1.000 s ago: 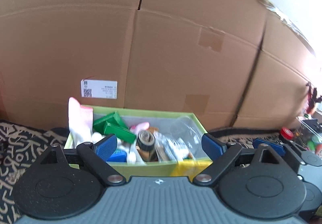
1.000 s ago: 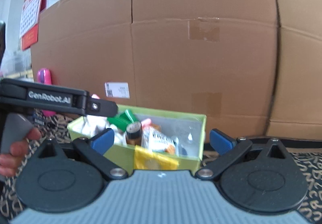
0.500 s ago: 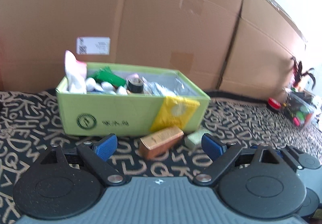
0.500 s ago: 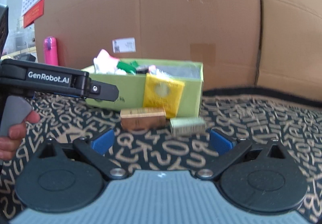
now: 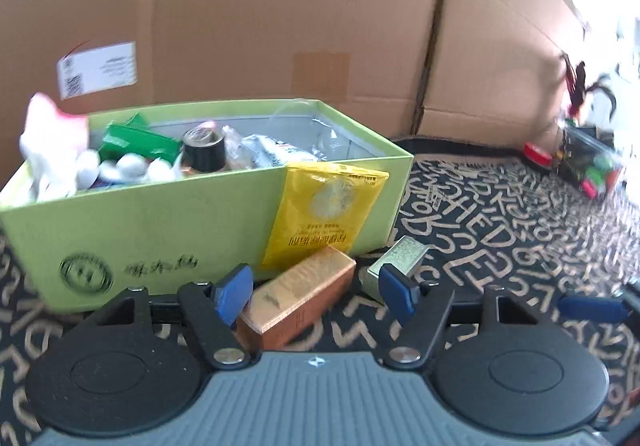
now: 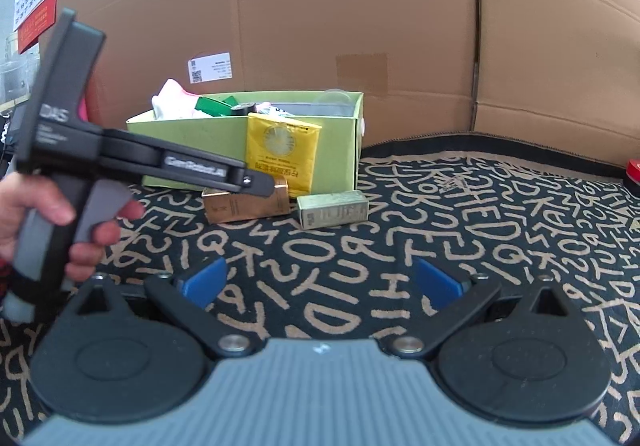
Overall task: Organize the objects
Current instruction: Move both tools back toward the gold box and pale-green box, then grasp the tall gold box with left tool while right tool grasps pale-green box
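Since the last frames both grippers dropped and closed in on the green box [image 5: 168, 230]; a second ago only its contents showed, now its front wall and the items before it fill the left view. Left gripper [image 5: 316, 292] has narrowed: jaws spread but empty, straddling the near end of the copper box [image 5: 298, 296] without visibly touching it. In the right view the left tool's nose overlaps that same box. Right gripper [image 6: 320, 284] is released, jaws wide, nothing between them, hovering over the rug [image 6: 460, 213] well back from the items.

Copper box: shiny, oblong, lying flat on the rug just in front of the green box's front wall, angled. Pale green carton [image 5: 396, 266] lies just right of it, near the green box's front right corner. Yellow sachet [image 5: 324, 213] leans on the front wall, printed disc on its face, text upside down. Green box is packed: white-pink cloth [image 5: 52, 149] at the left end, green packet [image 5: 138, 143], dark jar [image 5: 204, 153], clear wrappers. Cardboard wall [image 5: 280, 13] behind.
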The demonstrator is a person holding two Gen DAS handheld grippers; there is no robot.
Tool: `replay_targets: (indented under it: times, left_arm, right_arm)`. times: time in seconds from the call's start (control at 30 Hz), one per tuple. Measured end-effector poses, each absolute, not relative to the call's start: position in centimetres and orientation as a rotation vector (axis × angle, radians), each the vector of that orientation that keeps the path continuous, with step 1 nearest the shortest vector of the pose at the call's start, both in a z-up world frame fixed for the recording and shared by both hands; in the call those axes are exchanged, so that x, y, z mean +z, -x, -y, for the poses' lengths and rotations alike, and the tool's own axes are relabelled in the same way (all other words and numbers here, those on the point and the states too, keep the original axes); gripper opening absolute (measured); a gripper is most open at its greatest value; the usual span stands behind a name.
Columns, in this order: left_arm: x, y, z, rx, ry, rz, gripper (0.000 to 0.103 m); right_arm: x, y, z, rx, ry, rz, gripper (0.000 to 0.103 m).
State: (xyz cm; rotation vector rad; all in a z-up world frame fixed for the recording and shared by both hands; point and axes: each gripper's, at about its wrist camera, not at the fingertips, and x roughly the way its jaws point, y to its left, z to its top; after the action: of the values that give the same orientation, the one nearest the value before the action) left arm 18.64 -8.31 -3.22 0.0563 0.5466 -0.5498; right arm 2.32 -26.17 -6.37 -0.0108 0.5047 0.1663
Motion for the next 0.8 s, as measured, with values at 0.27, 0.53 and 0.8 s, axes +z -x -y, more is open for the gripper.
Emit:
replay_targets:
  times: [0.27, 0.53, 0.8]
  left_arm:
    - [-4.0, -17.5, 7.2, -0.572, -0.004, -0.614, 0.027]
    - [-3.2, -14.3, 4.5, -0.438, 0.069, -0.649, 0.027]
    - [-3.2, -13.2, 3.2, -0.441, 0.129, -0.674, 0.027]
  right_arm:
    - [-6.7, -3.8, 26.3, 0.142, -0.001, -0.545, 0.103]
    - [-6.8, -8.7, 25.5, 0.086, -0.034, -0.588, 0.102]
    - [-7.4, -14.5, 23.2, 0.007, -0.073, -0.651, 0.081]
